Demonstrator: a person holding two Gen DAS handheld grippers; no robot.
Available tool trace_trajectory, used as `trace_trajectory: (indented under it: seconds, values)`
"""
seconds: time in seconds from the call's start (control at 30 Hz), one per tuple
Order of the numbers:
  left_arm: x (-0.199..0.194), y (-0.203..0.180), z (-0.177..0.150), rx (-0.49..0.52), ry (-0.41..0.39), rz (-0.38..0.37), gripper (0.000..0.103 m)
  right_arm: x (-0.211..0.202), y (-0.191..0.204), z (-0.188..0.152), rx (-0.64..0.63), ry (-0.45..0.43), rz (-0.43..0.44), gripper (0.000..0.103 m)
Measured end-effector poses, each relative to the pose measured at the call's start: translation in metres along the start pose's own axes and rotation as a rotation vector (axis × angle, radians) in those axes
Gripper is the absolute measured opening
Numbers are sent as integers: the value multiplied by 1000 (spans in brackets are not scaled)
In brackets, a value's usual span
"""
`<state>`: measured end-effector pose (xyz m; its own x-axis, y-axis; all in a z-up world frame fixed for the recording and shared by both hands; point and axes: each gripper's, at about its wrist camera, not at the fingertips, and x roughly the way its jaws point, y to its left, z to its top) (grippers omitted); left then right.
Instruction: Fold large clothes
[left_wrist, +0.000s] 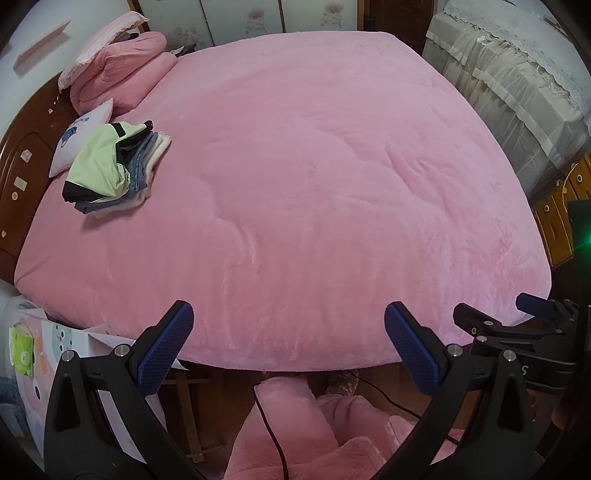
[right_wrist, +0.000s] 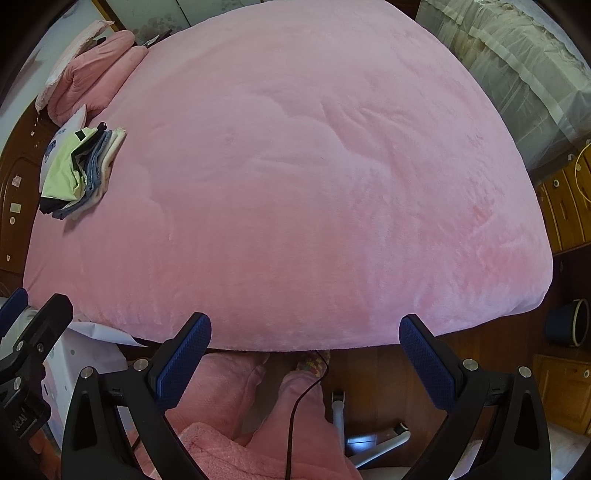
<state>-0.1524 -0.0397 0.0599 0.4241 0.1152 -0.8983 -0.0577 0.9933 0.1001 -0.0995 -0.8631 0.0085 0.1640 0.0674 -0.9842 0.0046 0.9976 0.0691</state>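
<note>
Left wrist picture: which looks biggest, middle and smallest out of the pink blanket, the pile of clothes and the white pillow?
1. Pink blanket, by far.
2. Pile of clothes.
3. White pillow, though the clothes partly cover it, so it is unsure.

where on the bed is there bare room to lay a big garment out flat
The pink bedspread is bare from the near edge by both open grippers across to the right side. Crowded only at far left: the folded clothes stack and pillows.
</note>
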Motion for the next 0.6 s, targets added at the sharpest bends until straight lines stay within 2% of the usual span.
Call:
trace_trajectory:
  seconds: [0.6]
  values:
    - [8, 1, 6, 44, 13, -12, 103, 9, -7, -2, 34, 20, -2, 103]
